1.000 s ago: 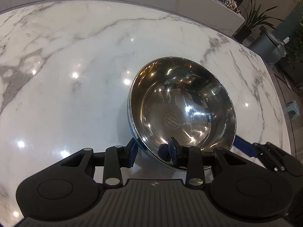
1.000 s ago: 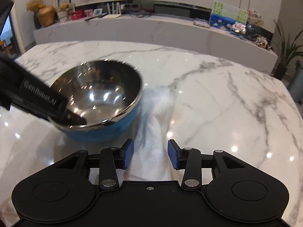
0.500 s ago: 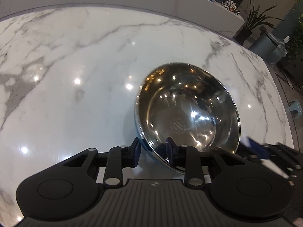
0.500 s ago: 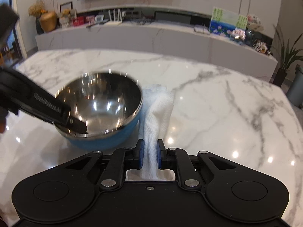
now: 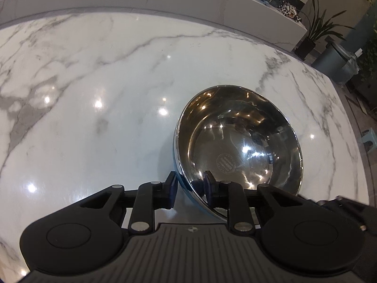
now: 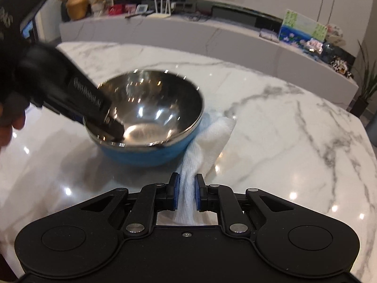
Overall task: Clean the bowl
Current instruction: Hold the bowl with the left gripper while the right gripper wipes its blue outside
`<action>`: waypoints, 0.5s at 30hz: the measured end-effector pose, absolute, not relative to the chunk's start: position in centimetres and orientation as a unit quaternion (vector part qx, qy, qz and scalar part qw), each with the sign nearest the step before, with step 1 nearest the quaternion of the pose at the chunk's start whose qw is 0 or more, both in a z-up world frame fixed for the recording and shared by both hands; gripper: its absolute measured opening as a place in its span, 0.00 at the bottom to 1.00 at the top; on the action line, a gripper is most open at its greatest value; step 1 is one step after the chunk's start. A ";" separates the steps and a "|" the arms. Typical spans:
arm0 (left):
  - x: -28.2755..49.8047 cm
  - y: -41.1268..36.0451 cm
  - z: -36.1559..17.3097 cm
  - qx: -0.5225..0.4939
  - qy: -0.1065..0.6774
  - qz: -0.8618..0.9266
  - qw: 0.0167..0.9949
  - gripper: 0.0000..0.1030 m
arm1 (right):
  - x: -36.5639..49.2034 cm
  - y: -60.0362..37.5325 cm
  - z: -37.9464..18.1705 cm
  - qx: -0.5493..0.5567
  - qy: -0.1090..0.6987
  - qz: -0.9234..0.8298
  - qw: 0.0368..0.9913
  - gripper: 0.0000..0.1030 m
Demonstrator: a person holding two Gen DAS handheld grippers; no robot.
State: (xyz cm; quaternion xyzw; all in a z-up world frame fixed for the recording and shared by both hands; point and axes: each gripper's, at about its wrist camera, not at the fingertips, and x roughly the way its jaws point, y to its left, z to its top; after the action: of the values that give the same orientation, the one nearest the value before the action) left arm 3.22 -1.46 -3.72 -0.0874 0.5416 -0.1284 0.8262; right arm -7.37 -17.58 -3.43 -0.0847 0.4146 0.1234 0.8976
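A steel bowl (image 5: 240,146) with a blue outside (image 6: 141,158) stands on the marble table (image 5: 106,82). My left gripper (image 5: 189,186) straddles its near rim, one pad outside and one inside. Its jaws are opening, but the pads still lie against the bowl's wall. In the right wrist view the left gripper (image 6: 113,129) reaches over the bowl's left rim, and the bowl looks blurred. A white cloth (image 6: 219,132) lies at the bowl's right side, partly hidden behind it. My right gripper (image 6: 186,194) is shut on the cloth's bunched near end.
A long marble counter (image 6: 212,35) with pictures and ornaments runs behind the table. A potted plant (image 5: 313,30) and a grey bin (image 5: 334,61) stand on the floor past the table's right edge. A hand (image 6: 9,127) shows at the left edge.
My right gripper closed on the cloth's near end and gathered it into a bunch. The left pads drew in on the bowl's rim, and the bowl shifted slightly on the table.
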 end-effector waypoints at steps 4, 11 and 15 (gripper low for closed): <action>3.2 -1.3 -4.2 -0.112 0.562 -0.137 0.808 0.41 | -7.2 -17.4 -3.7 -0.088 0.420 0.123 0.895 0.11; 3.0 -1.8 -3.9 -0.087 0.561 -0.137 0.812 0.26 | -7.2 -17.8 -3.4 -0.085 0.415 0.124 0.897 0.11; 3.3 -1.5 -3.8 -0.081 0.554 -0.132 0.818 0.19 | -7.3 -18.5 -2.3 -0.085 0.397 0.115 0.906 0.11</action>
State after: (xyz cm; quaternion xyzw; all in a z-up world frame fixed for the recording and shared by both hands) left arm 3.31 -1.49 -3.77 -0.0811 0.5536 -0.1316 0.8183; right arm -7.25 -18.50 -2.31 -0.0854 0.3974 0.1147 0.9064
